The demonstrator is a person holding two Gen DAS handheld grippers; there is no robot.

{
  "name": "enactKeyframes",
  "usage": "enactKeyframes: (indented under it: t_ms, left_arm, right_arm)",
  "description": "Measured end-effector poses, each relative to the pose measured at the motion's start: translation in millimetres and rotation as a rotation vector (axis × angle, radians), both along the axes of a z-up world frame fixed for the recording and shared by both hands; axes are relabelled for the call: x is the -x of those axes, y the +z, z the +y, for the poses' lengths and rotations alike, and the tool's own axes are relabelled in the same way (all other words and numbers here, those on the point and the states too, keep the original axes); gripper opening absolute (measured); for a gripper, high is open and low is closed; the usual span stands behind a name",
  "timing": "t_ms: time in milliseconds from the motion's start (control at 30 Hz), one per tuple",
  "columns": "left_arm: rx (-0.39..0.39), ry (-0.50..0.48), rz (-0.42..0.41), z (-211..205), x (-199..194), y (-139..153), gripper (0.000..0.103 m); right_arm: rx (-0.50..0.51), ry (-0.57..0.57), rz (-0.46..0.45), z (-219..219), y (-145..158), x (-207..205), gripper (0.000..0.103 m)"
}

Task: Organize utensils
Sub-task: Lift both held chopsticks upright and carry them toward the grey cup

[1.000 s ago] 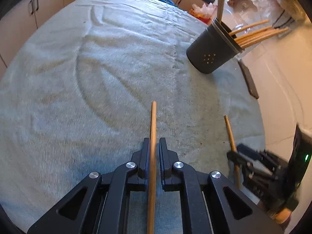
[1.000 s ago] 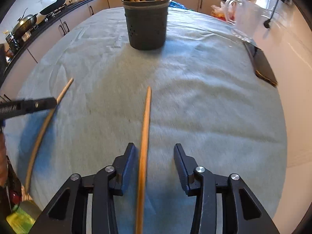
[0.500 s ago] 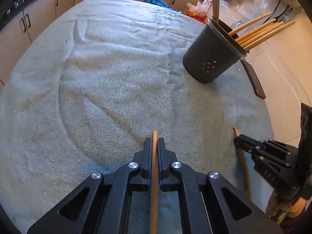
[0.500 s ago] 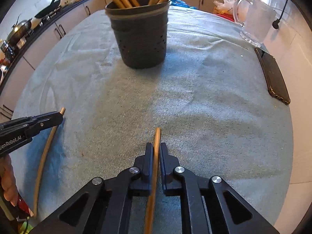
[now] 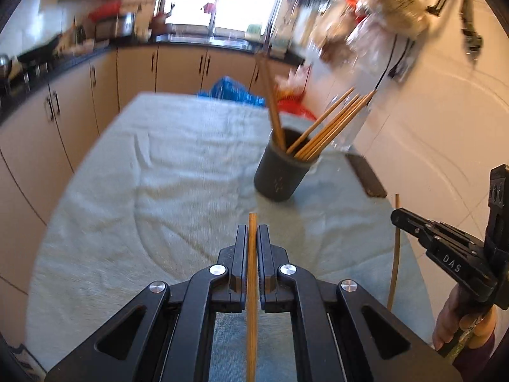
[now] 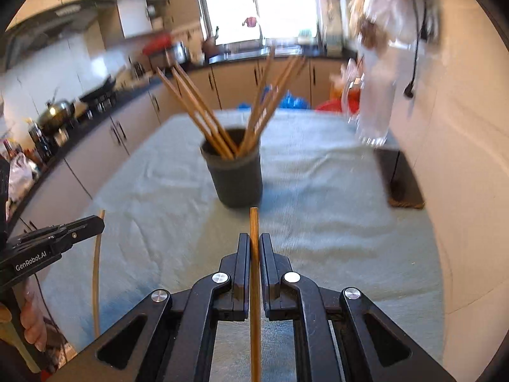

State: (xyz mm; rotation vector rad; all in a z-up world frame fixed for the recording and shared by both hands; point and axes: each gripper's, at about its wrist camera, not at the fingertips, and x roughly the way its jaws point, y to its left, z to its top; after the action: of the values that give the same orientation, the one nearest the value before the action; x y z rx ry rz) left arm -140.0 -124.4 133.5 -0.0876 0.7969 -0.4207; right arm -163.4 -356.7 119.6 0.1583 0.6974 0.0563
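Both grippers are clamped tight, the left gripper (image 5: 251, 238) on one chopstick (image 5: 252, 286), the right gripper (image 6: 254, 248) on another chopstick (image 6: 254, 286). Each stick runs lengthwise between the jaws, tip poking forward. Ahead, mid-table on the cloth-covered table (image 6: 318, 191), stands the dark holder (image 6: 237, 178); tilt each stick upright over its mouth before letting go.

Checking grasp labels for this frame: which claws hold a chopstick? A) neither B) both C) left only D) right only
B: the left claw is shut on a chopstick, and the right claw is shut on another chopstick, both facing the dark holder.
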Motion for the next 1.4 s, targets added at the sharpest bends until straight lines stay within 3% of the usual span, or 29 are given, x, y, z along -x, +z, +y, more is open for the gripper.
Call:
enactKeyframes:
  t_ms: [233, 433, 767, 1033, 1400]
  left_arm:
    - [-0.012, -0.008, -0.107, 2.3, 34.6, 26.5, 0.005]
    - [-0.035, -0.019, -0.177, 1.5, 61.9, 43.2, 0.005]
    - [-0.043, -0.032, -0.226, -1.1, 91.4, 52.6, 0.005]
    - [-0.044, -0.043, -0.259, -4.0, 102.1, 63.2, 0.005]
    - [-0.067, -0.043, -0.292, -8.4, 83.2, 78.8, 0.005]
  right_arm:
    - [0.002, -0.029, -0.123, -1.0, 26.6, 43.8, 0.006]
    - [0.001, -0.030, -0.172, 0.4, 38.0, 76.6, 0.007]
    - [-0.001, -0.047, -0.220, -2.2, 48.3, 112.1, 0.007]
    - [-0.006, -0.054, -0.250, -5.8, 58.0, 120.2, 0.007]
    - [0.002, -0.056, -0.267, -8.0, 68.8, 111.3, 0.007]
